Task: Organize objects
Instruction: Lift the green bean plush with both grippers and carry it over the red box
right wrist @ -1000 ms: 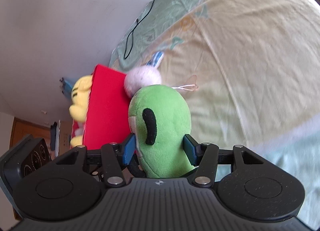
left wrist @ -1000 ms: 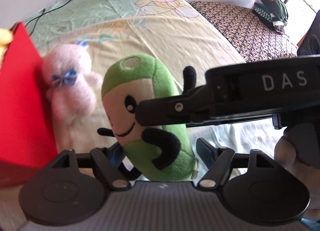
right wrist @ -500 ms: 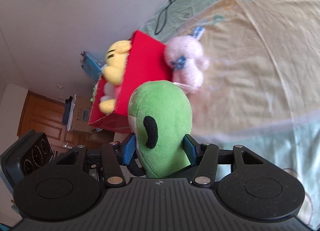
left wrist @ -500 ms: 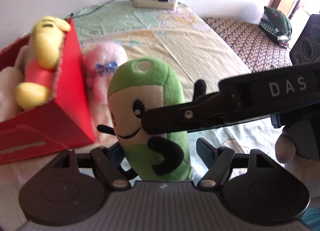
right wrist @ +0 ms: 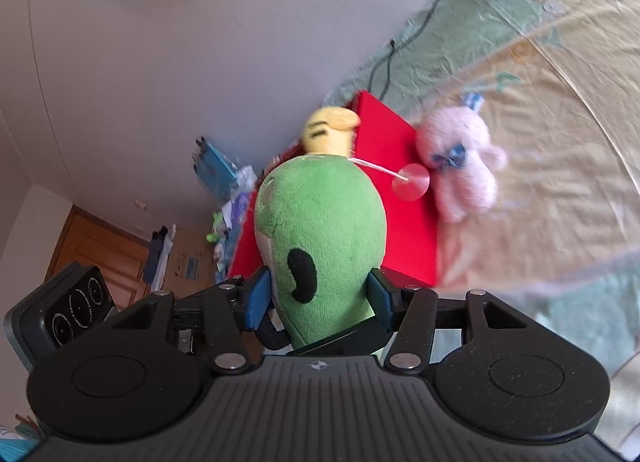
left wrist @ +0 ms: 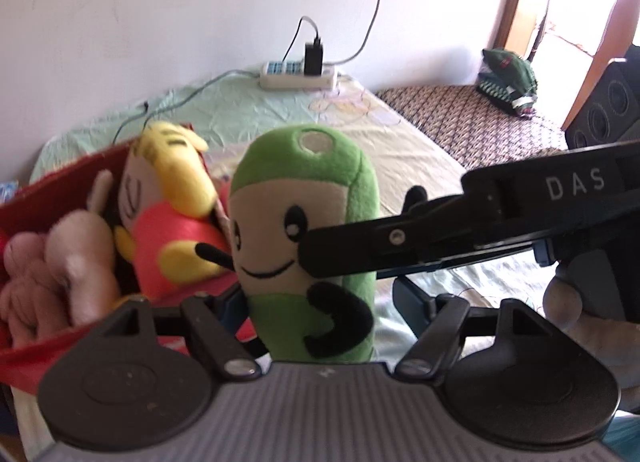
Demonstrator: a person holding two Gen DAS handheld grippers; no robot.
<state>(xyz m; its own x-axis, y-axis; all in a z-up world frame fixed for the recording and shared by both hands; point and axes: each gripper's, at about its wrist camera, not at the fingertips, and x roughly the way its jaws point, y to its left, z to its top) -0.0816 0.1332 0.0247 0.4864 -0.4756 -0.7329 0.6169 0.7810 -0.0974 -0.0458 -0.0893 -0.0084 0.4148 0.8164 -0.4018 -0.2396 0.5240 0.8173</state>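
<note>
I have the green plush toy (right wrist: 324, 238) upright, long axis vertical, pinched low on its body by my right gripper (right wrist: 320, 298). My left gripper (left wrist: 316, 302) stands spread around its base, gripping nothing. The red box (left wrist: 52, 190) lies just to the toy's left, already holding a yellow plush (left wrist: 176, 178) and pinkish ones. A pink bunny (right wrist: 460, 162) rests on the bed outside the box.
</note>
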